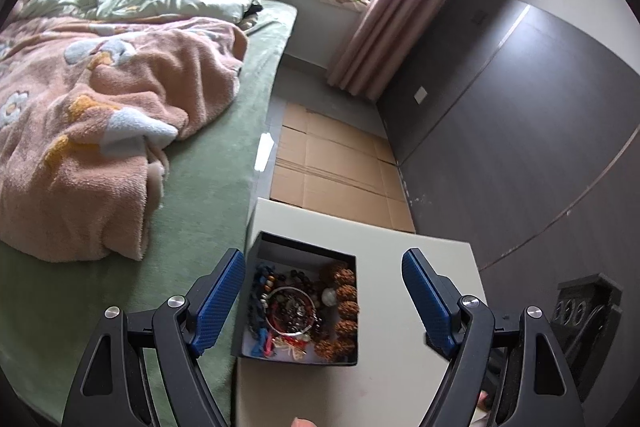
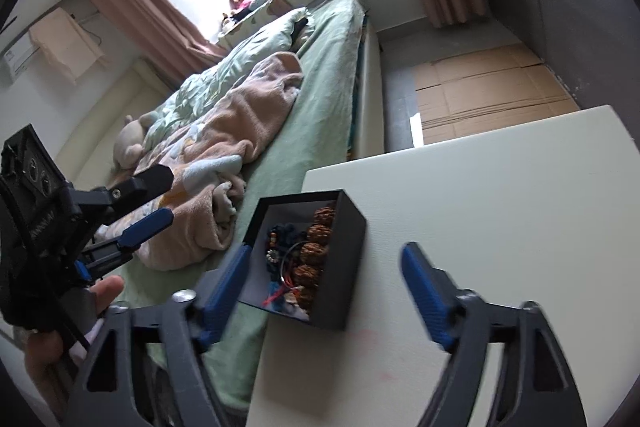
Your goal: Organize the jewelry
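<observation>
- Your left gripper (image 1: 323, 269), black with blue ribbed finger pads, hangs with its jaws spread wide and nothing between them; in the left wrist view it hovers above the near edge of a pale cream table top (image 1: 420, 283).
- Your right gripper (image 2: 325, 263), of the same build, is likewise released and empty, with its jaws wide apart above the same table.
- A small black open-topped square box (image 1: 300, 307) stands on the left part of the table, close to the edge that meets the bed. It sits between the left gripper's fingers in that view, but below them, untouched.
- Inside the box lies a tangle of jewelry (image 1: 296, 307): a bracelet of large knobbly brown beads (image 1: 344, 307) along the right wall, strings of small dark beads, a clear bangle, and red and blue cords.
- In the right wrist view the box (image 2: 344, 291) lies just ahead of the right gripper's left finger.
- Beside the table, a bed with a green sheet (image 1: 224, 163) carries a crumpled fluffy peach blanket (image 1: 100, 139).
- Flattened brown cardboard (image 1: 332, 163) covers the floor beyond the table.
</observation>
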`<state>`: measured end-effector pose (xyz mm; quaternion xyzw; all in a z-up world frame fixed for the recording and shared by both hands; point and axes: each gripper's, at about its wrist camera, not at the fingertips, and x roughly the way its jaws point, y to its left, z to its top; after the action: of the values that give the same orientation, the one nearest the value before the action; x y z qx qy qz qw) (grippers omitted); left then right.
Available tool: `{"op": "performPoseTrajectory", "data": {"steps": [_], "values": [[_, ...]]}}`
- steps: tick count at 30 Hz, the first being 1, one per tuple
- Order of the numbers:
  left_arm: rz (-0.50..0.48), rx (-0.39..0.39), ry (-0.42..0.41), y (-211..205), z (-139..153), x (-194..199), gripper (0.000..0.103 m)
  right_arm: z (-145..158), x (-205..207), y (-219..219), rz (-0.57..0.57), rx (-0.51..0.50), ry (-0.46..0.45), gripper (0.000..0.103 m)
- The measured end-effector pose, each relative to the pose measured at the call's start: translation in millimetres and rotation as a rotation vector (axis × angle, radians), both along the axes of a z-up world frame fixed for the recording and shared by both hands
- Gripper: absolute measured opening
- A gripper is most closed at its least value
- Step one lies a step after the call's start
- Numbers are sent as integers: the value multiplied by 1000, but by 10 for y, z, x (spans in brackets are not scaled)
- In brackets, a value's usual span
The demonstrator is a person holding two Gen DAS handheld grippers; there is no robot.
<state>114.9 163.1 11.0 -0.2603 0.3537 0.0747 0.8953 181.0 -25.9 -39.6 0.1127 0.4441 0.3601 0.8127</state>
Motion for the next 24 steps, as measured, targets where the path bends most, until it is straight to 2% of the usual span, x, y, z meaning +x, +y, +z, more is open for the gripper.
{"op": "performPoseTrajectory", "data": {"steps": [4,7,12,15,17,24], "values": [[-52,44,26,-226,-1,4,82,36,-6,-230,-34,-18,16,85],[-85,94,41,-398,-11,-17,84,47,-18,-383,-64,-42,12,95],[-95,164,50,-618,-25,-87,89,95,-54,-623,-90,-75,14,97],[-99,208,39,-760,5,-137,91,182,-100,-769,-103,-73,-13,103],[-100,233,22,-842,44,-174,98,236,-132,-853,-106,-71,-30,103],[-56,263,-45,-973,187,-309,99,382,-307,-1074,-111,-105,-91,103]]}}
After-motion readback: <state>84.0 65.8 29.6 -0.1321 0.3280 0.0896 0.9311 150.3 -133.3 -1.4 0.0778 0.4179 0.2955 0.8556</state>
